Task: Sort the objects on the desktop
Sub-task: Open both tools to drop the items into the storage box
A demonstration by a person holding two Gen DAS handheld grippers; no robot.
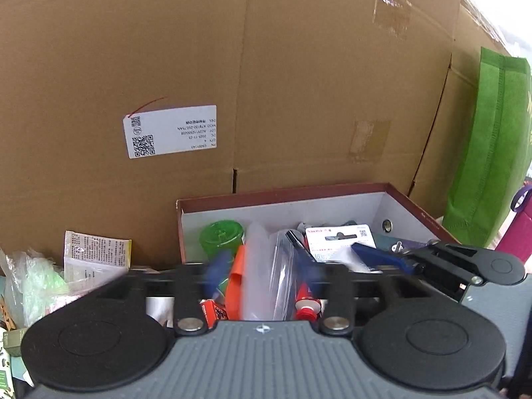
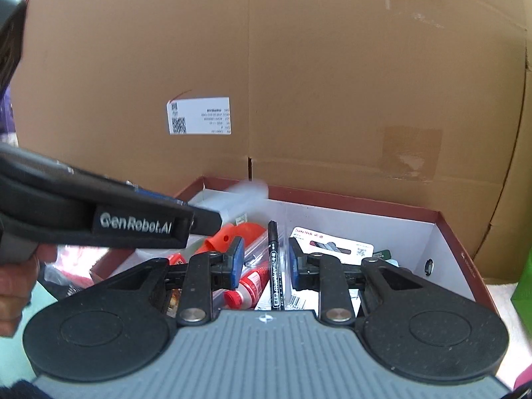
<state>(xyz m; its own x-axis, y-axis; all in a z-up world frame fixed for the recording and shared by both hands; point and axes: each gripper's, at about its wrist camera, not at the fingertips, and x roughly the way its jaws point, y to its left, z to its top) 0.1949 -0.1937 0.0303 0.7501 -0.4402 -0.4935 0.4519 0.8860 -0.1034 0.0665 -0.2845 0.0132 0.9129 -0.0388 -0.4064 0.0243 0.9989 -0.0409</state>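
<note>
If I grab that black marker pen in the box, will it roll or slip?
The black marker pen looks round and smooth, so it may slip or roll off the clutter it rests on. It looks stiff and light. The right gripper straddles it, pads apart.

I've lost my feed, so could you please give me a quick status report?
Both tongs, left and right, open, empty, over red box. Black marker lies in box below right tongs. Nothing blocking.

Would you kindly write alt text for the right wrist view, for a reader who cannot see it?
The right gripper, jaws open and empty, hovers over a black marker lying in a red-rimmed box with a red glue bottle and a SanDisk card pack. The left gripper reaches in from the left; a cardboard carton stands behind.
</note>
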